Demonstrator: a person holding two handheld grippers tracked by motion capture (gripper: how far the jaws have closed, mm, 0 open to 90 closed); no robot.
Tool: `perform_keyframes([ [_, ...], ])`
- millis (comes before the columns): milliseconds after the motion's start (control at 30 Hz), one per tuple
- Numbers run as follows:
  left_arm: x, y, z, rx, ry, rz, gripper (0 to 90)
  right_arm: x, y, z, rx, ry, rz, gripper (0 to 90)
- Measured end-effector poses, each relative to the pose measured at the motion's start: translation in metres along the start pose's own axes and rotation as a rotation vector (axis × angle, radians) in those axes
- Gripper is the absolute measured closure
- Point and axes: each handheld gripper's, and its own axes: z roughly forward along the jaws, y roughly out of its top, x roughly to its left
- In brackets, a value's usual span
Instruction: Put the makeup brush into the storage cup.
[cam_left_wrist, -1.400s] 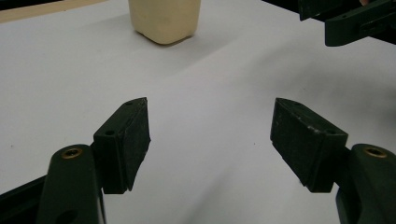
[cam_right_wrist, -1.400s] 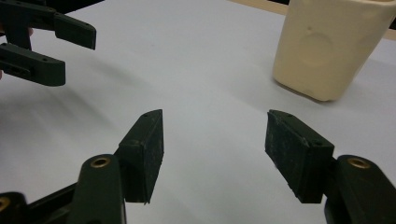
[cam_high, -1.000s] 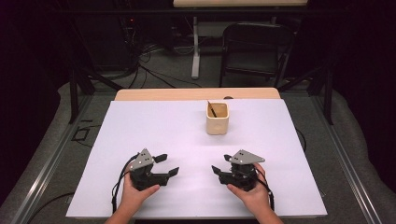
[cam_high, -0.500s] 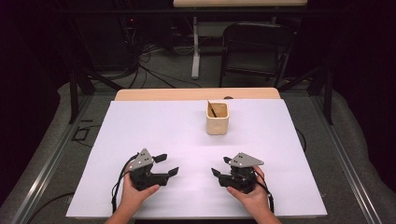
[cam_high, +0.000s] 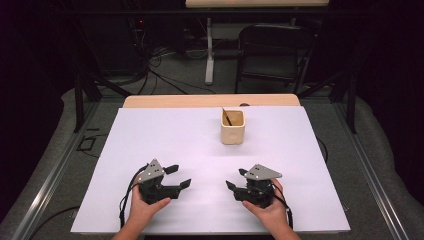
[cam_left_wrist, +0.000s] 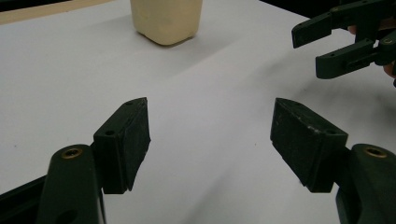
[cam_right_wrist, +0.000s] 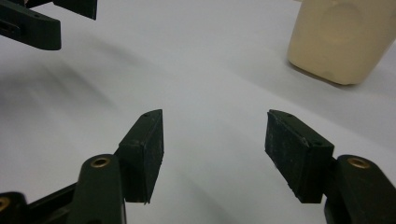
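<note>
A cream square cup stands upright on the white table, far of centre, with a dark thin stick leaning inside it. My left gripper rests low near the front left, jaws open and pointing right, nothing between them. My right gripper sits at the front right, jaws open and empty, pointing left toward the other. In the left gripper view the cup is ahead at the top, and the right gripper shows at the upper right. In the right gripper view the cup stands at the upper right.
A wooden strip runs along the table's far edge. Behind it stand a black chair and a table leg with cables on the floor. Metal rails flank the table.
The right gripper has turned slightly on the spot. Nothing else differs.
</note>
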Motion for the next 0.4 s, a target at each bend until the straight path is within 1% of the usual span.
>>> perform_keyframes([
  [400,0.0013,0.0000,0.0005,0.001,0.001,-0.003,28.6,-0.0029,-0.0004,-0.0012,-0.001,-0.005,0.009,37.1],
])
